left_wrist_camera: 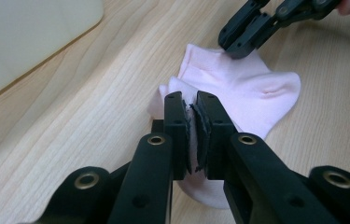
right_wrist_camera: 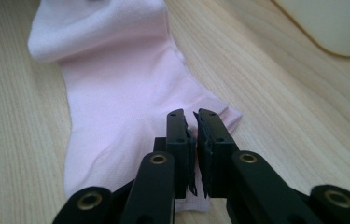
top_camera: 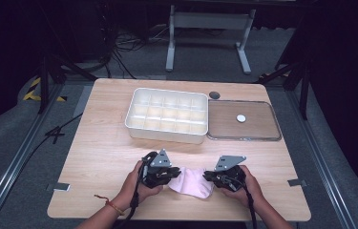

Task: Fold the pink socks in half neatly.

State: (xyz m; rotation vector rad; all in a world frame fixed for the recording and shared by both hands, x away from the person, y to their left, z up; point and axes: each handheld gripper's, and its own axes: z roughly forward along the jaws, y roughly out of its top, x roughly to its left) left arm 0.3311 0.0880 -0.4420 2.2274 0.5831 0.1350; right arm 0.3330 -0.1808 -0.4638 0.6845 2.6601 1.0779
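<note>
Both tools close on the pink sock [top_camera: 191, 182] at the worktop's [top_camera: 105, 152] near edge: left tool [left_wrist_camera: 192, 109] pinches one end, right tool [right_wrist_camera: 190, 122] the other. No readable writing shows on the sock or on the white divided tray [top_camera: 167, 115].

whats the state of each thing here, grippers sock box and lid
left gripper: shut, jaws pinching a fold of the sock
right gripper: shut over the sock's edge; whether it grips cloth is unclear
sock: pink, lying on the table between the grippers, partly folded
box: white, open, compartments empty
lid: off, lying flat to the right of the box
</note>
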